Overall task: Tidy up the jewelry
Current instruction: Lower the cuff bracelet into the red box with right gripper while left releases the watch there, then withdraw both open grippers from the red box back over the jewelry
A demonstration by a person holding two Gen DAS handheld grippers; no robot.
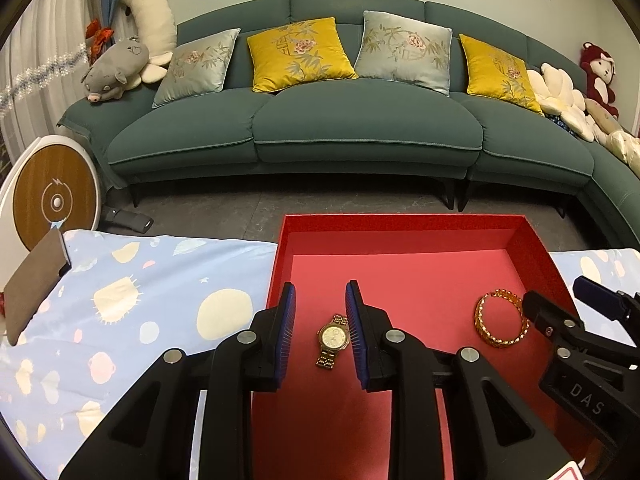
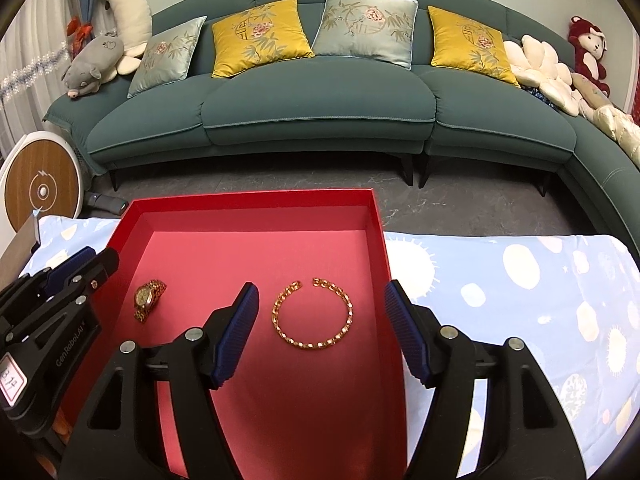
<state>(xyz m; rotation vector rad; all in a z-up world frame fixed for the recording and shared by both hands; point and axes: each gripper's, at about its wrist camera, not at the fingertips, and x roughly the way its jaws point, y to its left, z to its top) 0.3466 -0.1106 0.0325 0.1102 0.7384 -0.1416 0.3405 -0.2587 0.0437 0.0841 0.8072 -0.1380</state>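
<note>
Watch (image 1: pixel 333 340) lies on the red tray (image 1: pixel 400 232) floor at about 9 o'clock, beneath the left claw (image 1: pixel 320 312) (jaws narrowly parted, gripping nothing); gold bracelet (image 2: pixel 313 314) rests toward 3 o'clock under the right claw (image 2: pixel 320 320), wide open, empty

A shallow red cardboard box (image 2: pixel 382 240) with low upright walls sits open on a pale blue patterned cloth. On its pinkish-red floor lie two pieces, well apart. A gold-toned metal wristwatch (image 1: pixel 333 340) with a pale round dial and link band lies flat, face up, toward the left. To its right rests an open gold chain-link bangle (image 2: pixel 313 313), lying flat, its gap turned toward the far wall.
</note>
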